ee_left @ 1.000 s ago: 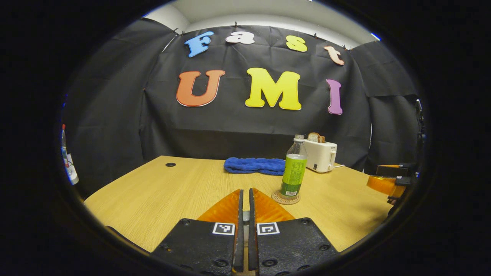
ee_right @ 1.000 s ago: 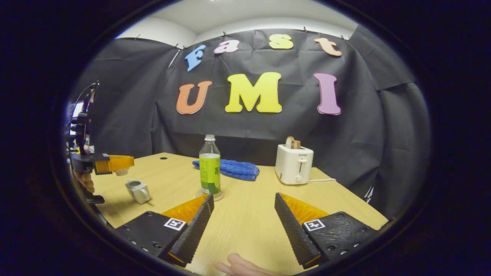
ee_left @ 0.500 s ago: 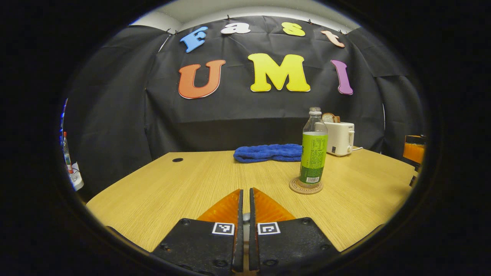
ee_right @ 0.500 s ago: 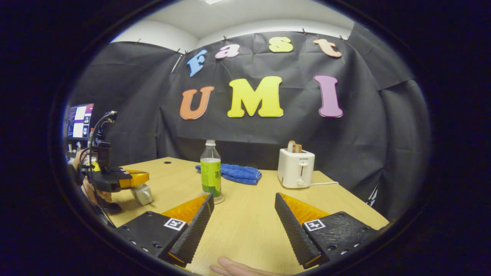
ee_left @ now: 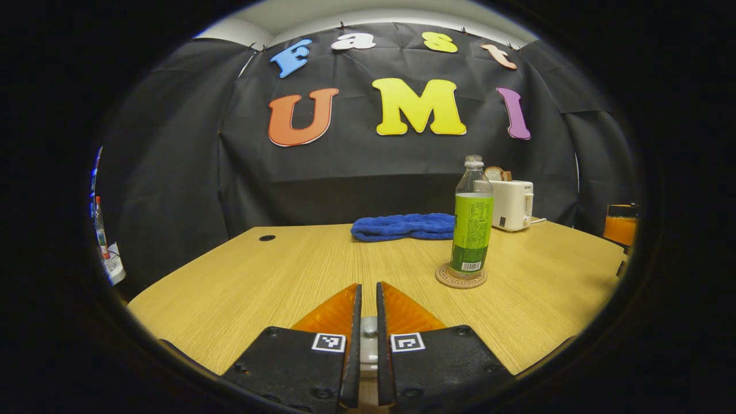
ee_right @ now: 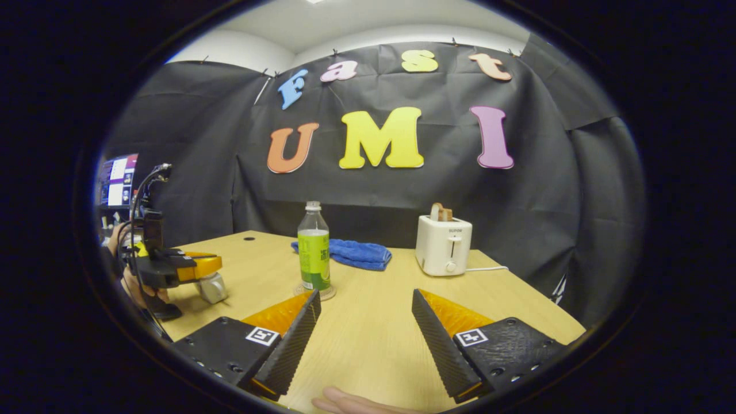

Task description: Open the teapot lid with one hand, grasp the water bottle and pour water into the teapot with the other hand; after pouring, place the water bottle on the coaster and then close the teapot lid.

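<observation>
Teapot (ee_right: pixel 211 287): small, silvery, at 9 o'clock in the right gripper view, directly beneath the left gripper (ee_right: pixel 198 265).
Lid knob (ee_left: pixel 368 328): sits in the narrow gap of the left gripper (ee_left: pixel 368 299); whether both fingers press it cannot be told.
Water bottle (ee_left: pixel 472 221): upright on coaster (ee_left: pixel 461 276), 2 o'clock.
Right gripper (ee_right: pixel 364 307): fingers wide apart, holding nothing.
Blue towel (ee_left: pixel 402 226) and toaster (ee_right: pixel 443 246): rear of wooden table (ee_left: pixel 276 276).

A light wooden worktop (ee_left: pixel 276 276) stands before black cloth walls (ee_right: pixel 437 190), under a pale ceiling (ee_right: pixel 322 23).
</observation>
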Motion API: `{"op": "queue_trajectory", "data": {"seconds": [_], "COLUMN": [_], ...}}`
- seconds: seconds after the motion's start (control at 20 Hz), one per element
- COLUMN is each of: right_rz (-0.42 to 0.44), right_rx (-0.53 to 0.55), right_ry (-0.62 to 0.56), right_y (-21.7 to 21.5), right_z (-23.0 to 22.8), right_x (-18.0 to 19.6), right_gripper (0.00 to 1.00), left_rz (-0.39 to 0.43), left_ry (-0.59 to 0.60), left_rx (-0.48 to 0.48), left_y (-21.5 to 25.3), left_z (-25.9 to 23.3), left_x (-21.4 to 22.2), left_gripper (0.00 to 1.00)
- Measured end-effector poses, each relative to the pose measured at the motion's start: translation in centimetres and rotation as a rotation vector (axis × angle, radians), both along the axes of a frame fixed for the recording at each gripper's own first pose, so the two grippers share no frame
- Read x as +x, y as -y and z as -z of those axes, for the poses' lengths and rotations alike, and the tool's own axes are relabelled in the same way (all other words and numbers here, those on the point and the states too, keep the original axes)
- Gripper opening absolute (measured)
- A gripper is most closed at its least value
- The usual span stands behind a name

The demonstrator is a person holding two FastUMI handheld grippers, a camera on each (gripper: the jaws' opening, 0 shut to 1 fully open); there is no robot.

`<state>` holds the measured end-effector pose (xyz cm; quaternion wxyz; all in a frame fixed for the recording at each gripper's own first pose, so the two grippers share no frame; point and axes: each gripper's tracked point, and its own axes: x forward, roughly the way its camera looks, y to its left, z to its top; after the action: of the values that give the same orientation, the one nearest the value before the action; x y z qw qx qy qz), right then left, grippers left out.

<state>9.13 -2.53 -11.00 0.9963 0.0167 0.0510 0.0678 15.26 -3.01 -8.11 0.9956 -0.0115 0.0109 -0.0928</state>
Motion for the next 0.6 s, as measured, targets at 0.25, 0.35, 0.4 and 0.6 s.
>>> {"op": "queue_trajectory", "data": {"seconds": [0.25,0.35,0.4,0.6], "right_rz": [0.032,0.043,0.062,0.087], "right_rx": [-0.007,-0.009,-0.018,-0.033], "right_ry": [0.029,0.032,0.028,0.060], "right_y": [0.6,0.7,1.0,1.2], "right_z": [-1.2,-1.8,-2.2,-4.8], "right_x": [-0.4,-0.7,-0.9,-2.8], "right_gripper": [0.95,0.96,0.95,0.95], "left_rz": [-0.022,-0.020,-0.010,0.023], "left_ry": [0.058,0.089,0.108,0.091], "left_rx": [-0.039,-0.057,-0.064,-0.077], "left_y": [-0.6,-0.7,-0.5,0.0], "left_z": [-4.4,-6.9,-8.0,-10.3], "left_x": [-2.1,-3.6,-4.4,-8.3], "left_gripper": [0.30,0.34,0.36,0.52]}}
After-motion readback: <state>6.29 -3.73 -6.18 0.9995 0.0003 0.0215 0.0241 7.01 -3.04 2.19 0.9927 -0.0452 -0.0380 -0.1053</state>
